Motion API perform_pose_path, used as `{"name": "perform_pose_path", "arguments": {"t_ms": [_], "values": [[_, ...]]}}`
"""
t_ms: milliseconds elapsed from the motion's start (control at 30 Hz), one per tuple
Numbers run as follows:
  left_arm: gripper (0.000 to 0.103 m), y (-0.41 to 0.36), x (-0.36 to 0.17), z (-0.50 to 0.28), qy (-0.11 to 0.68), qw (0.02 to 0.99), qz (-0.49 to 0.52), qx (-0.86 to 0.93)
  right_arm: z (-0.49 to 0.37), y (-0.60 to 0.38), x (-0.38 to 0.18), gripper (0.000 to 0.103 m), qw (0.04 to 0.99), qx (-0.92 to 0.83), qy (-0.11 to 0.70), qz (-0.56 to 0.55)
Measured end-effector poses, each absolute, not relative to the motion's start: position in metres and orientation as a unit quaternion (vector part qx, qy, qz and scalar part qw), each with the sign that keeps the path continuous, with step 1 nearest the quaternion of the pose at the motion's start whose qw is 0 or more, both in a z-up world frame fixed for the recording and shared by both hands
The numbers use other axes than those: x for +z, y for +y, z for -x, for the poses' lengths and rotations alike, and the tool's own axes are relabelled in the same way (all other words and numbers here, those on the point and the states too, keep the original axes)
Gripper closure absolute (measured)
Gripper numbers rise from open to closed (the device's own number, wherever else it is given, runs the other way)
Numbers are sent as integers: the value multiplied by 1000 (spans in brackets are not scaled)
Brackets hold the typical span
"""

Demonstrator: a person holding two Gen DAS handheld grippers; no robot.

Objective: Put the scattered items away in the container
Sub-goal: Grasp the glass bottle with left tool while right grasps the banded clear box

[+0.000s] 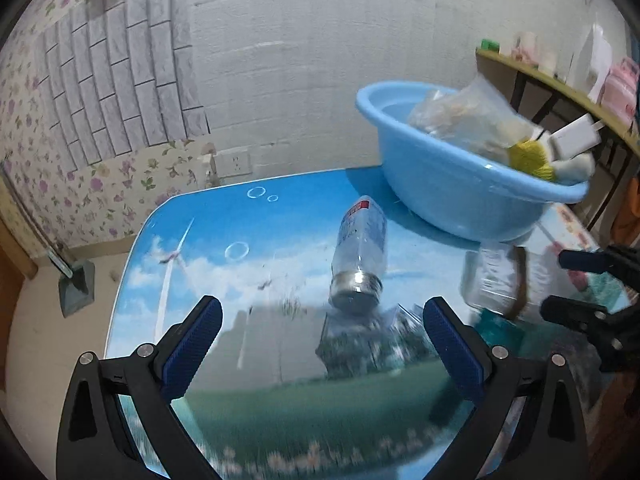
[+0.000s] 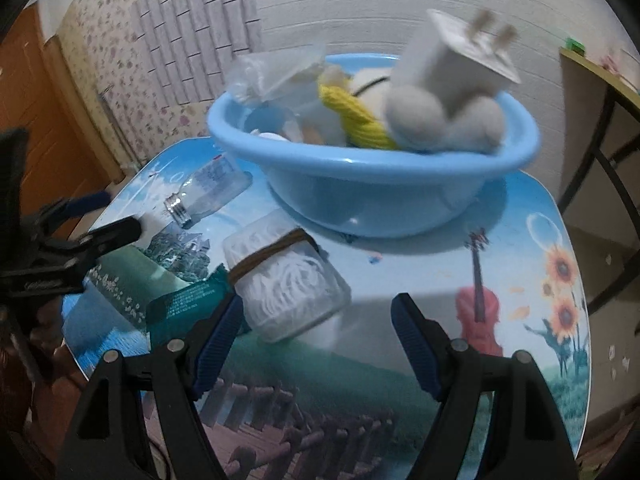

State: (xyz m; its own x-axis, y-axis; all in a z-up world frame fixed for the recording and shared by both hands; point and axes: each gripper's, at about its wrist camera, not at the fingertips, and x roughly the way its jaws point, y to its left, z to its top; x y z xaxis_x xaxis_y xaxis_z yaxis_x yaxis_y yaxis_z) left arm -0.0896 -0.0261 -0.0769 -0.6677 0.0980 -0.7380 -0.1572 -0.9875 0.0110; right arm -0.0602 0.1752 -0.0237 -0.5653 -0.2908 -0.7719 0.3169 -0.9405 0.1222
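Observation:
A light-blue basin (image 2: pixel 400 184) stands at the back of the table and holds a plush toy (image 2: pixel 416 116), a white charger plug (image 2: pixel 452 60), yellow yarn (image 2: pixel 356 116) and a plastic bag (image 2: pixel 272 72). A clear bottle (image 1: pixel 360 252) lies on its side in front of my open left gripper (image 1: pixel 323 308), apart from the pads. A clear jar of white thread with a brown band (image 2: pixel 288 284) lies just ahead of my open right gripper (image 2: pixel 318 302), close to its left fingertip. A teal packet (image 2: pixel 184 300) lies left of the jar. In the other views I see the basin (image 1: pixel 452 196), the jar (image 1: pixel 496 276), the bottle (image 2: pixel 208 192), the left gripper (image 2: pixel 108 216) and the right gripper (image 1: pixel 560 284).
The table top (image 2: pixel 500 240) carries a printed landscape, and its rounded edges fall off to the left and right. A shelf on dark legs (image 1: pixel 560 92) with small items stands behind the basin on the right. A brick-pattern wall (image 1: pixel 280 60) closes the back.

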Motion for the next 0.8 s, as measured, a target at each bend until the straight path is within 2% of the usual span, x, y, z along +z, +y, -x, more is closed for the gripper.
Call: {"name": "perform_pose_path", "arguments": {"t_ms": [233,300,333,367,400,433,800], "values": [[2,-14,-84,127,53,98,427,898,79,159,-30,26,198,-877,36,-435],[7,-9,-86,133,55,108,431,894,81,153,-33,26,205,-875,48,-435],[28,-8,-86,133,55,113,429,894,81,151,-33,26,207,-876,49,-434],[57,-7,-87,135,55,116,433,892,82,151,-34,30,206,-875,49,-435],[67,-6,-90,137,49,122,445,886,83,152,-35,39,211,-872,42,-439],[67,-7,-91,138,38,124,449,884,83,156,-35,44,225,-867,24,-443],[67,-6,-71,90,31,136,438,888,38,201,-27,46,184,-882,-7,-433]]}}
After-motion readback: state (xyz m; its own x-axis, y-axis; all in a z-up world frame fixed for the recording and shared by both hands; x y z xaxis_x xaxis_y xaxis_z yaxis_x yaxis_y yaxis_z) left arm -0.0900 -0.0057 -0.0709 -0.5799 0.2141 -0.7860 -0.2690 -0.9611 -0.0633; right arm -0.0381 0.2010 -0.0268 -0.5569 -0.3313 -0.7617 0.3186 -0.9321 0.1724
